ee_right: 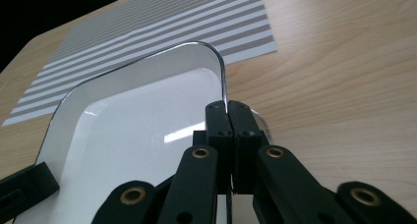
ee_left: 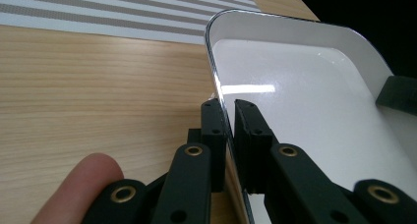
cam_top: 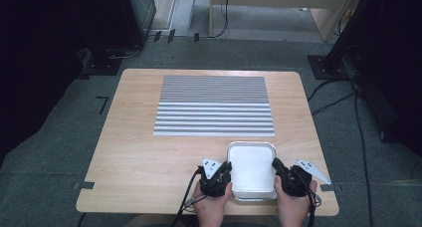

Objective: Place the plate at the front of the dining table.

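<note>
Grippers pinch the white metal tray (cam_top: 251,168) near the desk's front edge: left gripper (ee_left: 227,108) and right gripper (ee_right: 227,107) each clamp a side rim. Next, I think, lift evenly.

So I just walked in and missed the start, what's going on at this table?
A person is holding a white tray by its two side rims, one handheld gripper on each. The left gripper is clamped on the tray's left rim, the right gripper on its right rim. The tray is empty and sits near the front edge of the wooden table, just short of a striped mat.
</note>
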Tool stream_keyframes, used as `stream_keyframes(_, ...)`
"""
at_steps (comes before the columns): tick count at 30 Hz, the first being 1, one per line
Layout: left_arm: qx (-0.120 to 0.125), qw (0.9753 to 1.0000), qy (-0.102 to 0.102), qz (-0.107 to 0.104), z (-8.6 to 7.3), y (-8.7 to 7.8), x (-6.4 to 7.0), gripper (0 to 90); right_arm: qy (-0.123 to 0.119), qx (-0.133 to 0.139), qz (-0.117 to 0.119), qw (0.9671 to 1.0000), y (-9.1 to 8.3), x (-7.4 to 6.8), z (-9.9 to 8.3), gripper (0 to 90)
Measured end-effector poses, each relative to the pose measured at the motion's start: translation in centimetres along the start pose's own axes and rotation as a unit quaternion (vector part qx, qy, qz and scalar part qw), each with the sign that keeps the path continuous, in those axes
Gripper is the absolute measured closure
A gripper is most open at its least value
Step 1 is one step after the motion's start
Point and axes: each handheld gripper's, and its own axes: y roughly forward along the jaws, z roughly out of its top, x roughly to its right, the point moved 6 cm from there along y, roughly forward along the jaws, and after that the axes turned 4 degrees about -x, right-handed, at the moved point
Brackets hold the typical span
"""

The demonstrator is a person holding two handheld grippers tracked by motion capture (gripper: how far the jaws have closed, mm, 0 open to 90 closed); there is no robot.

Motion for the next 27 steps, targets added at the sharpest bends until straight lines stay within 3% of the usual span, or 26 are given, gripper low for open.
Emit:
stream_keyframes(2, 0.005, 0.9999, -0.009, 0.006, 0.5, -0.4, -1.0, 85.8, -0.010, -0.001, 0.006, 0.9999, 0.6, -1.3, 0.1, 89.9)
stream_keyframes(12, 0.023, 0.9989, -0.035, 0.020, 2.3, -1.4, -4.0, 87.6, -0.036, 0.003, 0.016, 0.9992, 2.7, -5.2, 1.0, 89.9)
stream_keyframes(27, 0.038, 0.9972, -0.052, 0.038, 3.8, -2.5, -7.3, 88.1, -0.056, -0.002, 0.027, 0.9981, 4.7, -8.9, 1.5, 89.9)
